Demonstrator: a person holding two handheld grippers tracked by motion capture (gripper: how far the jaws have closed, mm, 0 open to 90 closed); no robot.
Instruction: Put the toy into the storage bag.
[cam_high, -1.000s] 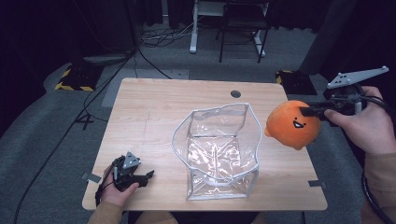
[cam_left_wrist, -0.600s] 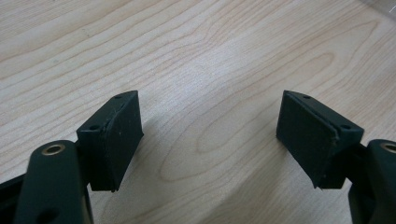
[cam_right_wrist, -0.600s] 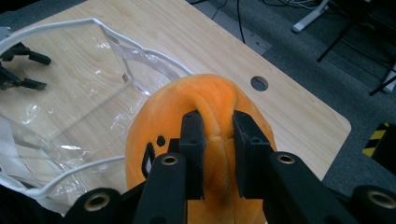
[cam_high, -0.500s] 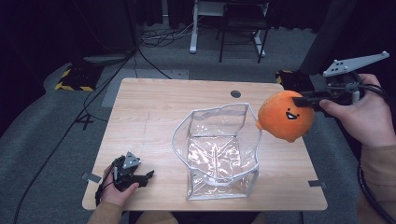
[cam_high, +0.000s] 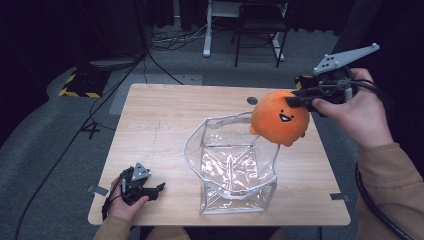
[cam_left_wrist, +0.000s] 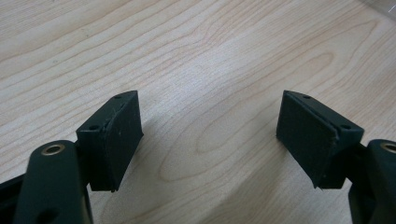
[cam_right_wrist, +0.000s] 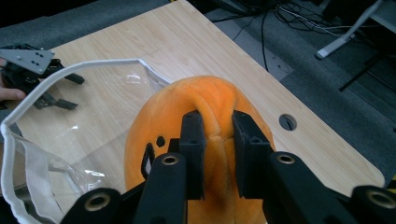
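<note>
High view: one wooden bench (cam_high: 165, 125) is carrying one clear plastic bag (cam_high: 235, 172) with a white rim, standing open. One orange plush toy (cam_high: 279, 118) is hanging in the air over the bag's far right corner, pinched by the right gripper (cam_high: 300, 97). One left gripper (cam_high: 147, 190) is resting at the bench's near left edge, jaws apart. One round cable hole (cam_high: 252, 100) is showing beyond the bag.

Left gripper view: two black pads (cam_left_wrist: 116, 135) are standing wide apart over bare wood, holding nothing.

Right gripper view: the two jaws are clamping a fold of the plush toy (cam_right_wrist: 210, 107); the bag rim (cam_right_wrist: 70, 70) is lying below it, with the left gripper (cam_right_wrist: 56, 91) farther off on the bench.
</note>
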